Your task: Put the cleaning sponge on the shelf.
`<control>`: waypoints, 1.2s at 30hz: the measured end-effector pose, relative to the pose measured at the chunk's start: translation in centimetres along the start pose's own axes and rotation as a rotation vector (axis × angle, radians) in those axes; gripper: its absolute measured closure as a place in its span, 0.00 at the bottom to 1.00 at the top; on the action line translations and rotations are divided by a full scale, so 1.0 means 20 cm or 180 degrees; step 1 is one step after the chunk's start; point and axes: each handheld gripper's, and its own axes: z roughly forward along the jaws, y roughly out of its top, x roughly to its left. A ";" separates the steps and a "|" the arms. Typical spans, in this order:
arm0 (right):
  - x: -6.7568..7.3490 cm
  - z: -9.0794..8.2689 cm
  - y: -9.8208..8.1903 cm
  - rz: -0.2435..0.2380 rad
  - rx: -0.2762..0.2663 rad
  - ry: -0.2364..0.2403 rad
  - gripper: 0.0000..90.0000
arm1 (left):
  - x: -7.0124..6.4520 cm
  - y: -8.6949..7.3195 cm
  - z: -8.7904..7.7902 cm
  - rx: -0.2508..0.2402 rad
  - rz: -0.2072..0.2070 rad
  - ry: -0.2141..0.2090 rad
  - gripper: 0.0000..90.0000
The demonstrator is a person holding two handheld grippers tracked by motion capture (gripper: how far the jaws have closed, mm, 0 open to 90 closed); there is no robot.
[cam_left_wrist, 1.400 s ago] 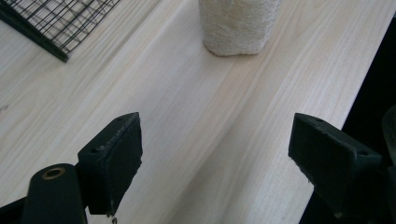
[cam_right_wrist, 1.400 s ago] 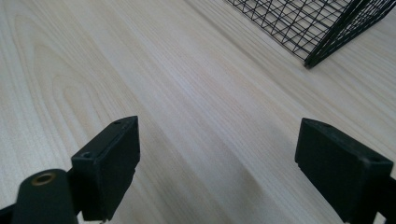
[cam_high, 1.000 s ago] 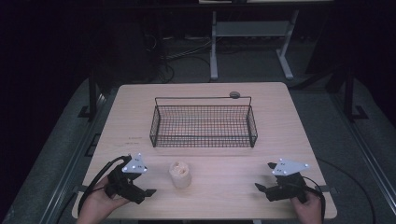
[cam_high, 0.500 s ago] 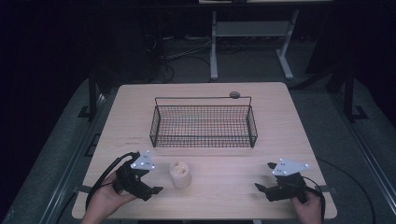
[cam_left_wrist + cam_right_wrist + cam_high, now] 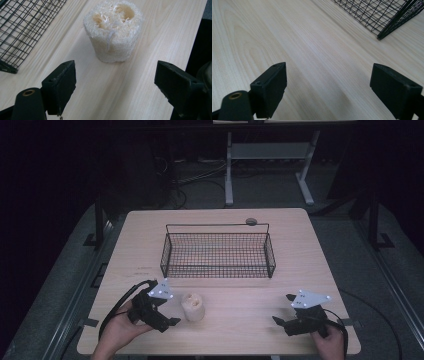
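Left claw (image 5: pixel 172 321): held in the person's left hand (image 5: pixel 117 332) at the near left of the bench (image 5: pixel 300 245). Jaws spread wide, gripping nothing. In the left gripper view the two black jaws stand apart with the loofah (image 5: pixel 113 30) ahead of them, centred between their lines but not yet between the pads; no contact.

Loofah (image 5: pixel 192 306): pale, fibrous, short cylinder, upright on its flat end, hollow chambers showing at the top. It stands on the bare bench just right of the left claw and in front of the basket (image 5: pixel 218 268), apart from it.

Basket: black wire, rectangular, with a tall handle loop at the back; sits mid-bench. It appears empty.

Right claw (image 5: pixel 278 323): held in the person's right hand (image 5: pixel 330 345) at the near right, well apart from the loofah. Jaws released and wide, over bare wood, with a corner of the basket (image 5: pixel 384 17) farther off in the right gripper view.

Progress, as judged: early. The approach to the loofah is nearly complete; the grasp, the lift and the likely transfer to the basket all remain.
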 end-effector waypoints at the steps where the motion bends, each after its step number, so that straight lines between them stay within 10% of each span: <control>1: 0.00 0.00 0.00 0.0001 -0.0002 0.0000 0.15 | 0.00 0.01 0.00 0.0004 0.0005 -0.0011 0.19; 36: 0.00 0.00 0.00 0.0002 -0.0037 0.0011 0.15 | 0.03 0.11 0.09 0.0148 0.0063 -0.0093 0.19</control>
